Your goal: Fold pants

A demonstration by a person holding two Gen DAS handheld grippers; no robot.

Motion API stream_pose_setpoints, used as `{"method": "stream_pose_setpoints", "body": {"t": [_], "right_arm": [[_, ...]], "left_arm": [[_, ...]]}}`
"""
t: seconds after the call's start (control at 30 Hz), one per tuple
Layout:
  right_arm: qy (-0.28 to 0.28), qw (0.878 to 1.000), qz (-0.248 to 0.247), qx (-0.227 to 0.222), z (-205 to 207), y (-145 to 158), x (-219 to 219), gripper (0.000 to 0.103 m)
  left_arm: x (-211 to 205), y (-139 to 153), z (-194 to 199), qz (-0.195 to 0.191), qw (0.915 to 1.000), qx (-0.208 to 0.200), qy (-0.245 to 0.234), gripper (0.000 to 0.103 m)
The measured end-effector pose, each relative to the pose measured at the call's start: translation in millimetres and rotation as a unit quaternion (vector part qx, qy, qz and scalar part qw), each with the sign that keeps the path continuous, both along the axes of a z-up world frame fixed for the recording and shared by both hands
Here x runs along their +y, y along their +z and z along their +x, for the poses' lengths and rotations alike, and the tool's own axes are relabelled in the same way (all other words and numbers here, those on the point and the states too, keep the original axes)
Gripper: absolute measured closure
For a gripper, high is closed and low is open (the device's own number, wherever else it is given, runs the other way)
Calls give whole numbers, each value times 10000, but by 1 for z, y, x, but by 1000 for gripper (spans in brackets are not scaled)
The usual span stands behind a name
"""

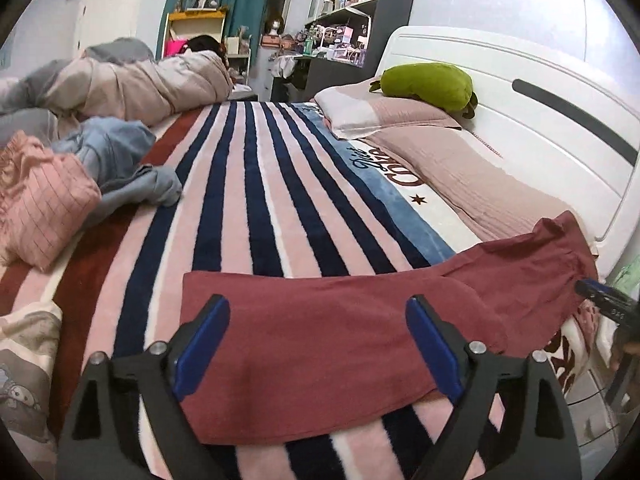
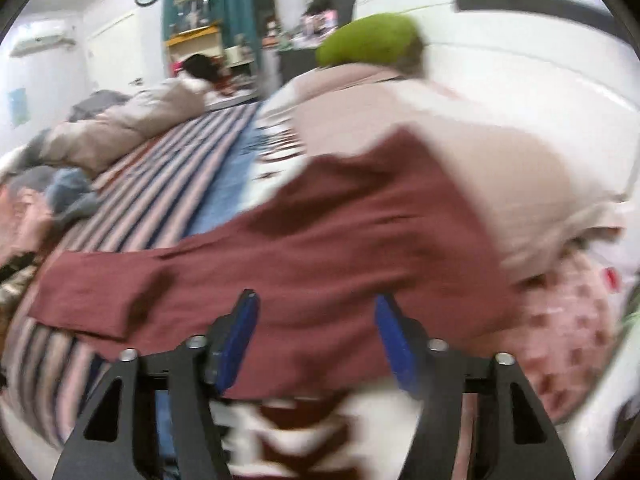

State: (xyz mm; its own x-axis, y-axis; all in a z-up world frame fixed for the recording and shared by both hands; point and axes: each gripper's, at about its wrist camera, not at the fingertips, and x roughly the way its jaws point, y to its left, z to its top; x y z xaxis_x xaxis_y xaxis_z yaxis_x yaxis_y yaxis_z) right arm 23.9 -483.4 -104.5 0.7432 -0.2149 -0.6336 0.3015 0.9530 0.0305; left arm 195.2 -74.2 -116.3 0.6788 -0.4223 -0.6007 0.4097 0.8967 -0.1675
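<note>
Dark red pants [image 1: 320,320] lie flat across the striped blanket [image 1: 248,200], stretched from left to right, with one end reaching up onto a pink pillow near the headboard. My left gripper [image 1: 316,304] is open wide; its blue pads [image 1: 202,344] hover over the pants' left part with the cloth showing between them, and nothing is pinched. In the blurred right wrist view, the pants [image 2: 320,220] run up to the right over the pillow. My right gripper [image 2: 316,296] is open above their near edge and holds nothing.
On the left lie a folded pink garment [image 1: 44,208] and crumpled blue jeans [image 1: 116,160]. A green plush toy [image 1: 424,86] rests on pillows by the white headboard [image 1: 540,120]. A person lies under a beige duvet [image 1: 136,84] at the far side. Shelves stand beyond.
</note>
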Motion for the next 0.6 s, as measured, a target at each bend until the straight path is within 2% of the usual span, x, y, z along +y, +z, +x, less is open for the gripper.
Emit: {"method": "stream_pose_setpoints", "body": {"t": [0.07,0.2,0.3,0.37,0.47,0.53,0.57,0.6], "right_arm": [[-176,9997,-80,-116,-15,-1,-16,38],[-305,9966,677,-350,-31,-16,-51,38],[-333,9934,1000,-459,-33,-34,-66,38],[-170,9887,1363,-608,-34,-43,-73,38],[183,9738,2078,-907,-33,-48,-78,40],[322,9674,2273,-1070,-31,-45,-78,56],[357,9667,2279,-1105,-30,-42,-78,61],[372,9681,2217,-1108,-28,-38,-76,73]], "left_arm": [[-6,1,-2,177,9998,-46,94,9],[-20,3,-12,400,9991,-112,92,4],[-27,3,-19,608,9978,-157,222,2],[-28,3,-19,613,9976,-69,299,2],[-27,3,-21,554,9975,-54,427,2],[-26,2,-21,560,9974,-57,460,2],[-25,2,-21,545,9975,-41,457,2],[-25,2,-20,511,9978,-19,420,2]]}}
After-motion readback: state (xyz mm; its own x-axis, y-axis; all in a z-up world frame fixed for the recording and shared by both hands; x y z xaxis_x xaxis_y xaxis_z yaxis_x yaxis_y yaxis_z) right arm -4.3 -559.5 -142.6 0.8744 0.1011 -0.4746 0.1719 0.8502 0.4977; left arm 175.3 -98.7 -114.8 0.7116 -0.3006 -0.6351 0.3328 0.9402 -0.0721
